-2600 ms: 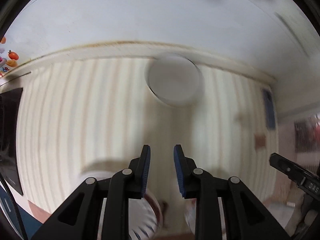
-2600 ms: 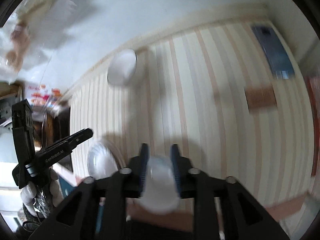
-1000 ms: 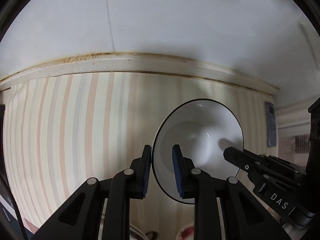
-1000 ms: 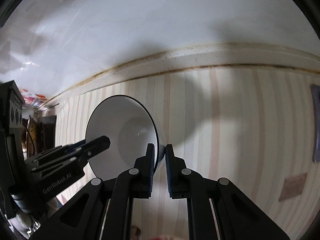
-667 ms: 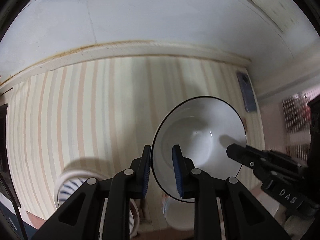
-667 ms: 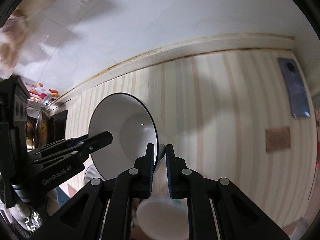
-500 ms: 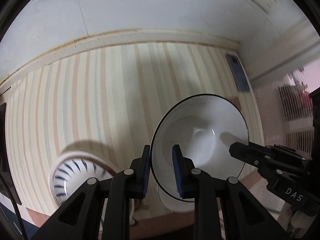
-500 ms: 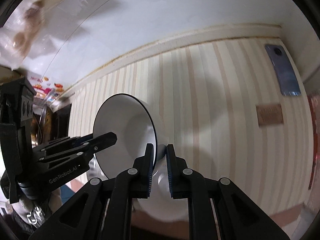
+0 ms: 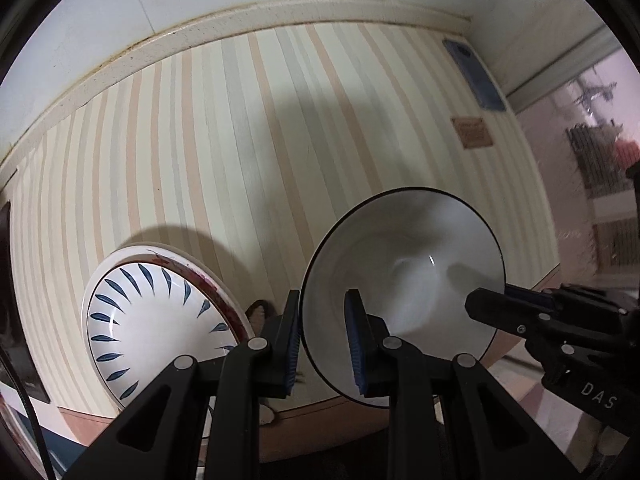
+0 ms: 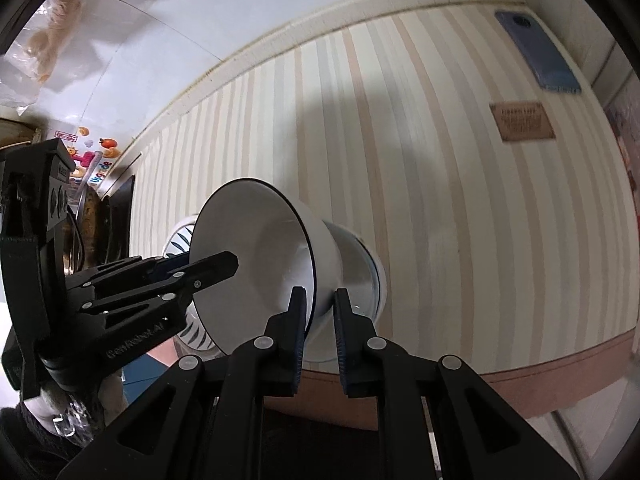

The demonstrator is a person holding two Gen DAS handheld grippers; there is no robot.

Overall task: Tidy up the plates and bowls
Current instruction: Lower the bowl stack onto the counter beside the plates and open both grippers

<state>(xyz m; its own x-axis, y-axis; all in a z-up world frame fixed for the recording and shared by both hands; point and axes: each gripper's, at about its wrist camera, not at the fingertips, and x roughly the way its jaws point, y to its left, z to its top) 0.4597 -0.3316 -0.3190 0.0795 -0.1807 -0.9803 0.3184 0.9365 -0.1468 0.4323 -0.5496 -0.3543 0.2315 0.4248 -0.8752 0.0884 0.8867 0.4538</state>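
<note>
Across the striped table (image 9: 248, 152) we hold both tools tipped steeply down over its near edge, each clamped on the rim of the same white bowl (image 9: 404, 280), which hangs tilted in the air above the tabletop. Our left gripper (image 9: 322, 340) pinches the rim on one side, one blue pad outside the wall and one inside; our right gripper (image 10: 320, 320) bites the opposite side the same way, and in the left wrist view it (image 9: 496, 308) reaches in from the right. Beside the bowl a blue-leaf plate (image 9: 156, 316) lies on the table near its front edge. Under the bowl, in the right wrist view, a second white dish (image 10: 360, 272) shows only as a blurred sliver, so we cannot tell whether the two touch. A blue phone (image 10: 536, 56) and a brown card (image 10: 522, 122) lie well apart at the far side
</note>
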